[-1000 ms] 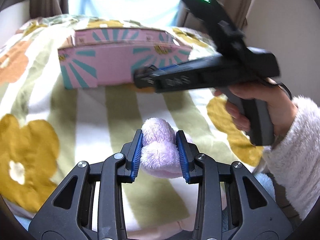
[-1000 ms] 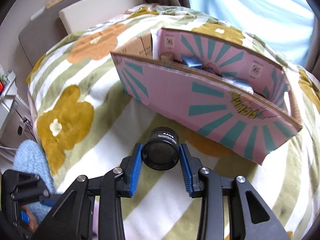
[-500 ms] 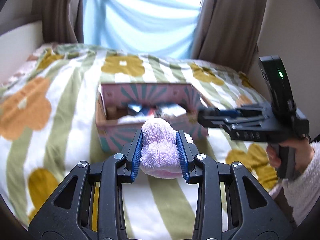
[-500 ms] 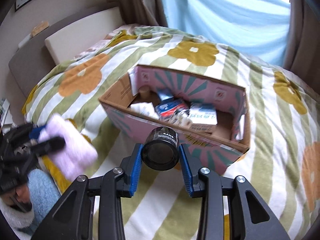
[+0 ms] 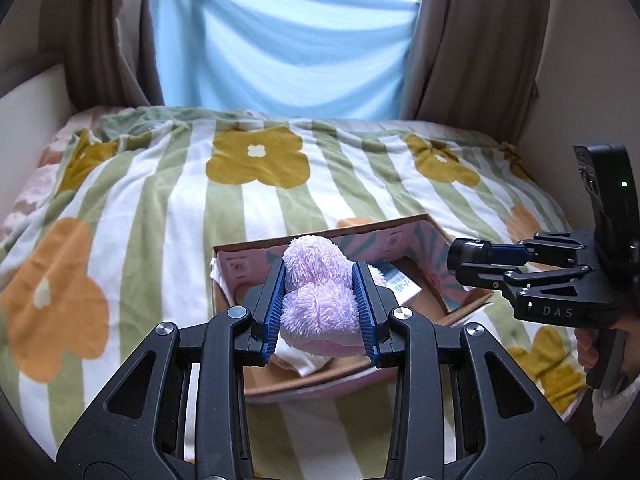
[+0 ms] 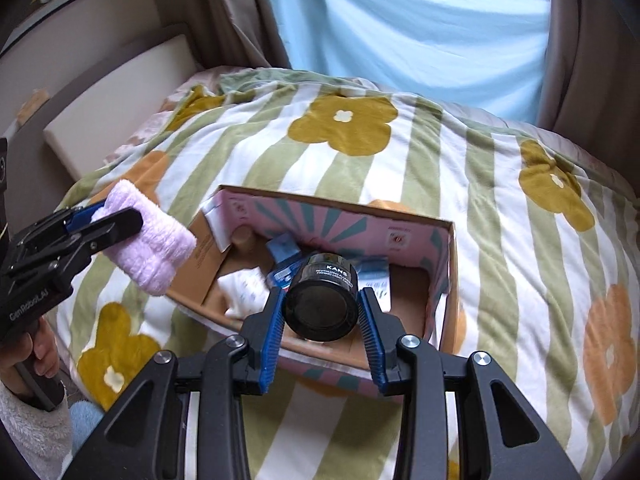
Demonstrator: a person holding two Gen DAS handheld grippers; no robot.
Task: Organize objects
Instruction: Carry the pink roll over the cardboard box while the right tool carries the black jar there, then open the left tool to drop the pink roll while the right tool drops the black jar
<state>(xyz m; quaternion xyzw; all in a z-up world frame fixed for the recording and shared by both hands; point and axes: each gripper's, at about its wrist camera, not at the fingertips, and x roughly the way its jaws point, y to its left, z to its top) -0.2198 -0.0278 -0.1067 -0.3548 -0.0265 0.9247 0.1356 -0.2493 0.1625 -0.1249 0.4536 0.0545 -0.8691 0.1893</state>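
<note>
Box (image 6: 448, 252), pink with teal rays and open at the top, sits on the bed and already holds several things: a blue packet (image 6: 282, 248), white packets and a printed carton, so the tidying looks well under way. Two items are left to drop in, as far as the views show. The left claw (image 5: 319, 304) is pinching a fluffy lilac cloth (image 5: 318, 280), held above the box's near-left part in its own view; in the right view the same cloth (image 6: 152, 248) hangs just beside the box's left end. The right claw (image 6: 322, 312) is pinching a dark jar (image 6: 322, 300) labelled KANS, poised over the middle of the open box. Both still need lowering and releasing.

The bed is covered by a soft blanket (image 5: 160, 208) in green and white stripes with mustard and orange flowers. Behind it hang brown curtains (image 5: 472, 40) and a pale blue sheet (image 5: 280, 48) across the window.
</note>
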